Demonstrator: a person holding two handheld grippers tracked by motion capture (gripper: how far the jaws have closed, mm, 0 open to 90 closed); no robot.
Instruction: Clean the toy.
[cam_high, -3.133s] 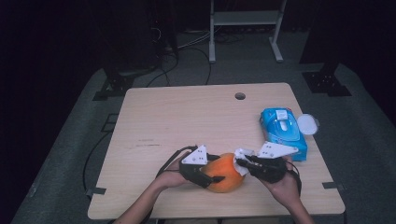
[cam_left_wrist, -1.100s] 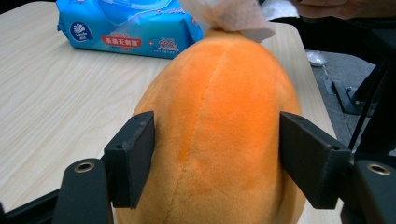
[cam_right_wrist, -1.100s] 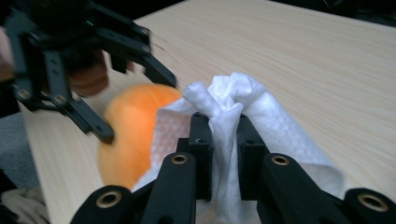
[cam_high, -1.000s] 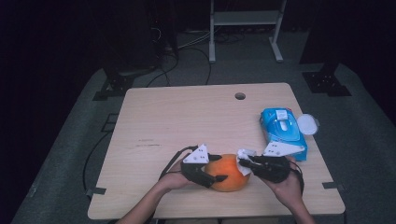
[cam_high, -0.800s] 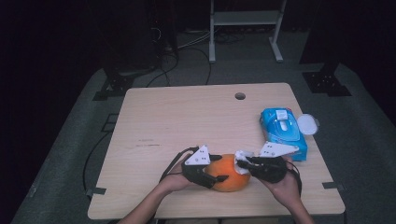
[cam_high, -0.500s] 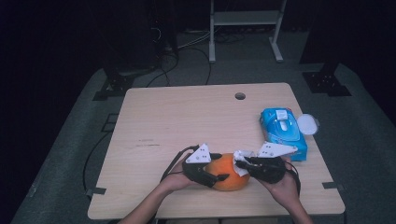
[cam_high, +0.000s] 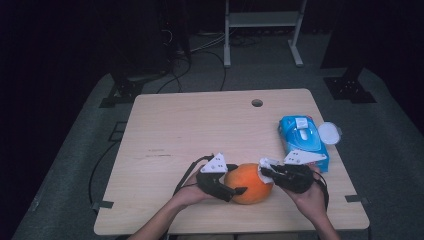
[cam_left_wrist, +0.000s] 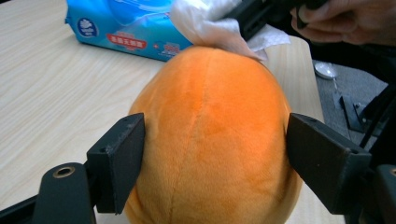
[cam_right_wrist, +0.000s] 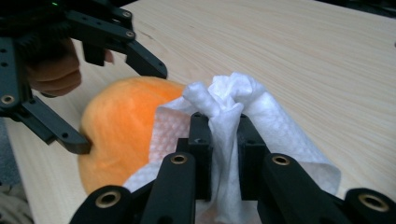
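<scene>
An orange plush ball (cam_high: 247, 182) rests near the table's front edge. My left gripper (cam_high: 237, 181) straddles it from the left. Its jaws have just been opening, and the pads (cam_left_wrist: 119, 163) now stand at the ball's (cam_left_wrist: 210, 140) sides without squeezing it. My right gripper (cam_high: 264, 170) is shut on a crumpled white wipe (cam_high: 265, 164) and presses it on the ball's upper right side. In the right gripper view the wipe (cam_right_wrist: 233, 100) bulges out between the jaws of the right gripper (cam_right_wrist: 224, 135), against the ball (cam_right_wrist: 121, 121).
A blue pack of wet wipes (cam_high: 302, 140) lies behind the right hand, with a white round lid (cam_high: 330, 132) at the table's right edge. A cable hole (cam_high: 257, 103) sits near the far edge. The wooden table (cam_high: 200, 125) is bare on its far and left parts.
The left gripper's jaws have spread a little around the orange ball. The right gripper has edged slightly left across the ball with the wipe. The ball has stayed in place.
</scene>
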